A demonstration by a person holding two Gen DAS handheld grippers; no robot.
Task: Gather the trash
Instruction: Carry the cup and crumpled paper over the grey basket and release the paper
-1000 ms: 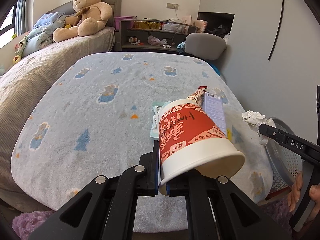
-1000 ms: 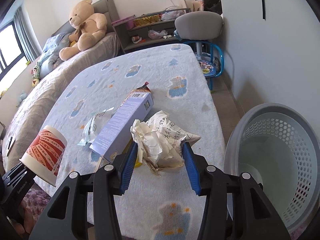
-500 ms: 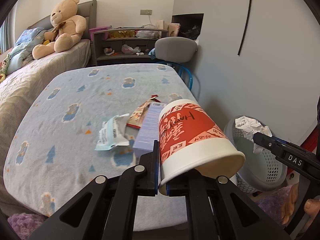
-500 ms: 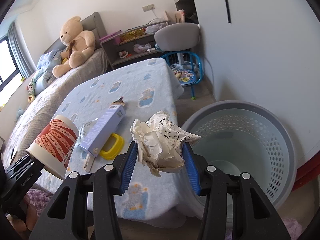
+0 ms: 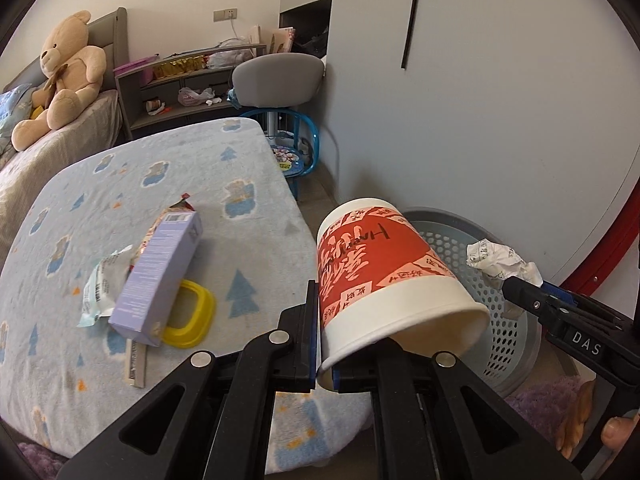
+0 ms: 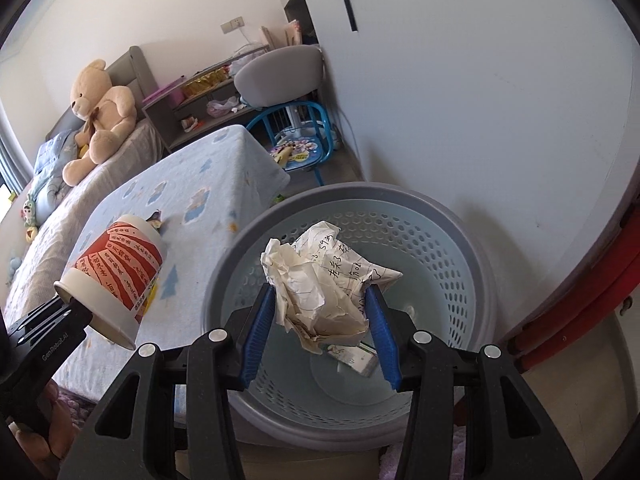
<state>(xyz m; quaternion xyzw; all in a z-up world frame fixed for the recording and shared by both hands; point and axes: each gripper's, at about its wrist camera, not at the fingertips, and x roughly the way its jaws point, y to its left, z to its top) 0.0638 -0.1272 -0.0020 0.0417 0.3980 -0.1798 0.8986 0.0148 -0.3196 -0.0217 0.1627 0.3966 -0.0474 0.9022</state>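
Since both hands are loaded right now, here's what I'd worry about:

right gripper [image 6: 322,312]: clamped on the crumpled paper [image 6: 320,276], which hangs over the mouth of the grey basket [image 6: 478,248]. Looks like the safe one; let go and it should fall in next to the small wrapper [image 6: 354,356] already at the bottom.

left gripper [image 5: 324,340]: pinched on the rim wall of the red paper cup [image 5: 384,276], one finger outside, one seemingly inside. Cup is tipped on its side, mouth toward the camera, near the basket edge but, I think, not fully over it yet.

cup risk: a thin rim grip could let it swivel or slip. Dropped too early, it probably bounces off the rim onto the floor.

collision risk: both tools are heading for one opening, so they could bump.

leftovers: purple box [image 5: 160,276], yellow ring [image 5: 188,316] and pale packet [image 5: 100,292] sit on the blue blanket [image 5: 120,184], box overlapping ring, so grabbing one may drag the others.
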